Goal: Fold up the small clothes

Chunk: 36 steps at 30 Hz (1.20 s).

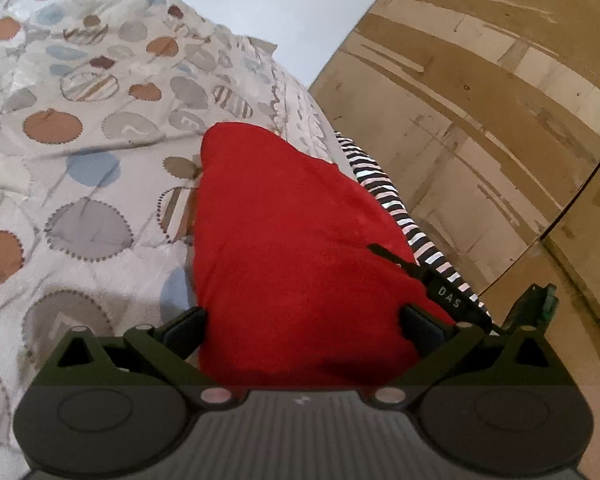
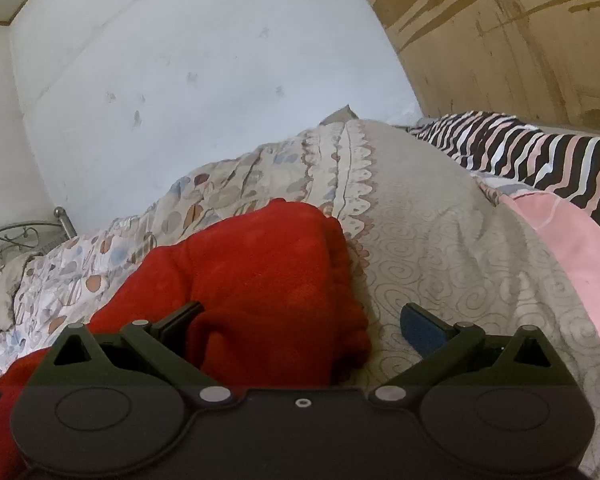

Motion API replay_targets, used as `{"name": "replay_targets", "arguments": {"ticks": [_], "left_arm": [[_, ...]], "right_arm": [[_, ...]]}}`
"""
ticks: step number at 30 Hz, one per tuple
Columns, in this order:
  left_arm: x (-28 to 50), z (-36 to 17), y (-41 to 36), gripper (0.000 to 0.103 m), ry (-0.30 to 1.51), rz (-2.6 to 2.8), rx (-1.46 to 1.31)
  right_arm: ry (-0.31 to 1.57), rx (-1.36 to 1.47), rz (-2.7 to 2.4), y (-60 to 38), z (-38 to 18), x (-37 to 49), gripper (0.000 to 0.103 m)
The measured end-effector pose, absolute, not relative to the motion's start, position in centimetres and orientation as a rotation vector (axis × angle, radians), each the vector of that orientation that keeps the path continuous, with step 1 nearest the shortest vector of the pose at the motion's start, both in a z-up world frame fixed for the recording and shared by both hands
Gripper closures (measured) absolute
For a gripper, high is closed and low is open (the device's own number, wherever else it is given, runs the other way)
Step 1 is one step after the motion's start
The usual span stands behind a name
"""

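Note:
A red garment lies on a patterned bedspread. In the left wrist view it fills the space between my left gripper's wide-open fingers. The right gripper's black finger with white letters shows at the garment's right edge. In the right wrist view the red garment lies bunched at lower left. My right gripper is open, its left finger against the red cloth and its right finger over the bedspread.
A black, white and pink striped cloth and a pink cloth lie at the bed's right. The same striped cloth shows in the left view. A wooden wall and a white wall border the bed. A metal bedframe is far left.

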<state>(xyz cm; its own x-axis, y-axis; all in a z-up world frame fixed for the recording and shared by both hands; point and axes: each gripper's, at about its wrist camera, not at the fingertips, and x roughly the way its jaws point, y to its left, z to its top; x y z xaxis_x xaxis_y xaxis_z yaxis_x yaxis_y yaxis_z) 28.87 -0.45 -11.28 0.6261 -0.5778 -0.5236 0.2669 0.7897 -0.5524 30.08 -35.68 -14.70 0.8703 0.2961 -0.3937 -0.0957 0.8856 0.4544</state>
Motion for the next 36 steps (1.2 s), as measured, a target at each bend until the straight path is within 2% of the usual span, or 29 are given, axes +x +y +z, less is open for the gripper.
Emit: {"name": "replay_targets", "arguments": {"ticks": [8, 13, 21, 23, 25, 26, 31, 36], "left_arm": [[30.3, -13.3, 0.2, 0.0, 0.794, -0.54, -0.555], [30.8, -13.5, 0.2, 0.0, 0.805, -0.563, -0.562], [31.9, -14.6, 0.9, 0.0, 0.827, -0.613, -0.636], [32.2, -15.1, 1.1, 0.0, 0.838, -0.626, -0.666], [32.3, -15.0, 1.1, 0.0, 0.847, -0.633, -0.656], [32.3, -14.7, 0.9, 0.0, 0.847, -0.633, -0.641], [31.5, -13.1, 0.6, 0.012, 0.826, -0.615, -0.597], [31.1, -10.8, 0.9, 0.026, 0.827, -0.576, -0.568]], "right_arm": [[0.554, 0.415, 0.277, -35.5, -13.7, 32.0, 0.003], [0.525, 0.457, 0.315, -35.7, -13.9, 31.1, 0.023], [0.621, 0.527, 0.395, -36.6, -13.6, 33.4, 0.025], [0.615, 0.515, 0.403, -36.3, -13.5, 33.3, 0.032], [0.614, 0.558, 0.42, -36.4, -13.5, 33.2, 0.047], [0.615, 0.573, 0.418, -36.5, -13.3, 33.1, 0.049], [0.625, 0.561, 0.383, -36.0, -11.9, 32.7, 0.061], [0.59, 0.54, 0.4, -35.1, -9.5, 31.9, 0.064]]}}
